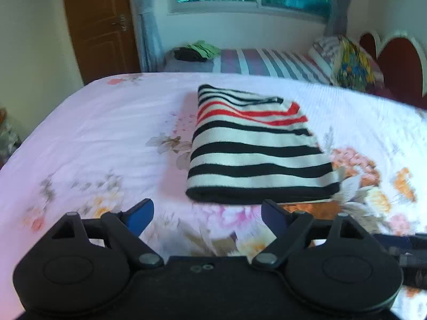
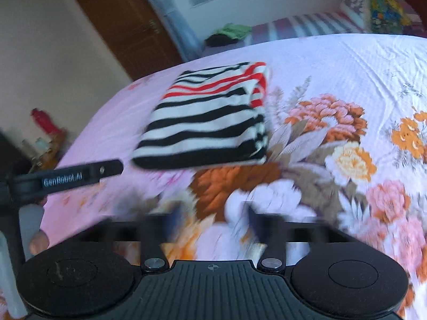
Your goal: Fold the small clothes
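Both grippers empty: left gripper [image 1: 206, 217] jaws wide apart, right gripper [image 2: 213, 220] blurred, jaws apart too. Striped shirt [image 1: 253, 149] lies folded in neat rectangle on bed [image 1: 93, 133], toward far edge. Fold looks finished; nothing left visible here.

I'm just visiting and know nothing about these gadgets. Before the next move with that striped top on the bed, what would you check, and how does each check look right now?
1. Striped top folded into a compact rectangle: ok.
2. Top lying flat on the flowered bedsheet, away from the edge: ok.
3. Left gripper open, nothing between its fingers: ok.
4. Right gripper open and clear of the top: ok, though blurred.
5. Fold edges tidy on the right side: cannot tell, layers look slightly uneven.
6. More clothes waiting: cannot tell; a green and dark pile lies on the far bed.
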A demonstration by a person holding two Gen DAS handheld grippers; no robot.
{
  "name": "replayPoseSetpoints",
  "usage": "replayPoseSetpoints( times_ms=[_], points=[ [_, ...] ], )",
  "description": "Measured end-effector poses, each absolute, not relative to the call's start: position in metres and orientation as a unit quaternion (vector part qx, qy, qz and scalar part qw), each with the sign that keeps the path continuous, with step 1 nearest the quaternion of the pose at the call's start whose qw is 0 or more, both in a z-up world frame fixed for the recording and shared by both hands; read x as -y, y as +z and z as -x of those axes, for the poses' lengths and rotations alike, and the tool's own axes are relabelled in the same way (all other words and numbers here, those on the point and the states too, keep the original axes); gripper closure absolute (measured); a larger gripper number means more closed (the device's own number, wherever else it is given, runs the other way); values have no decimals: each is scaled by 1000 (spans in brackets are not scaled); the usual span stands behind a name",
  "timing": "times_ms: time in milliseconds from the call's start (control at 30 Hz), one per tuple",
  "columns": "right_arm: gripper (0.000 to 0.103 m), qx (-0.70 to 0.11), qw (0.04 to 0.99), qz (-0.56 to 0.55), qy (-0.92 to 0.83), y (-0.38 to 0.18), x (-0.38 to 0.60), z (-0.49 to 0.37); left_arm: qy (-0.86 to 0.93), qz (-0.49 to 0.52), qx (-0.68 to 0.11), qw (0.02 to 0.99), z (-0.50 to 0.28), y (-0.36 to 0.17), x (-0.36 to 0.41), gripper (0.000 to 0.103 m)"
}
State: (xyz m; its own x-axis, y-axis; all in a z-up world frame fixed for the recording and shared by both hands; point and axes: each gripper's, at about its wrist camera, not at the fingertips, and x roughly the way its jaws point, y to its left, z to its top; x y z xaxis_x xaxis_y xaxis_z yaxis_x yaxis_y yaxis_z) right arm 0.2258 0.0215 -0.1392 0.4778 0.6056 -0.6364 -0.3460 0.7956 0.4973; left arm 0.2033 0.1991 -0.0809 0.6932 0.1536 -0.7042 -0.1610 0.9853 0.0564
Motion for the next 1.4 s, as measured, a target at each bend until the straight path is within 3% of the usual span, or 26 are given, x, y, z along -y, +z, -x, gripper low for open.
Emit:
replayPoseSetpoints(
  times_ms=[33, 267, 333, 700, 933, 1400],
  points=[
    [12, -422, 844, -147, 297, -133, -19, -215, 90, 5, -374, 923, -191, -73, -197, 16],
    [10, -392, 846, -140, 334, -86, 11, -134, 96, -20, -347, 933, -109, -22, -170, 12],
    [0, -383, 856, -142, 318, -71, 21, -112, 94, -24, -341, 935, -84, -9, -161, 12],
    [0, -279, 927, -76, 240, 16, 39, 3, 92, -3, -294, 951, 24, 47, -135, 2],
    [0, -221, 955, -36, 196, 26, 38, 44, 93, 9, -289, 953, 52, 53, -135, 1],
    [0, -225, 960, -42, 164, 21, 40, 56, 103, 13, -289, 952, 71, 56, -140, 1]
  ],
)
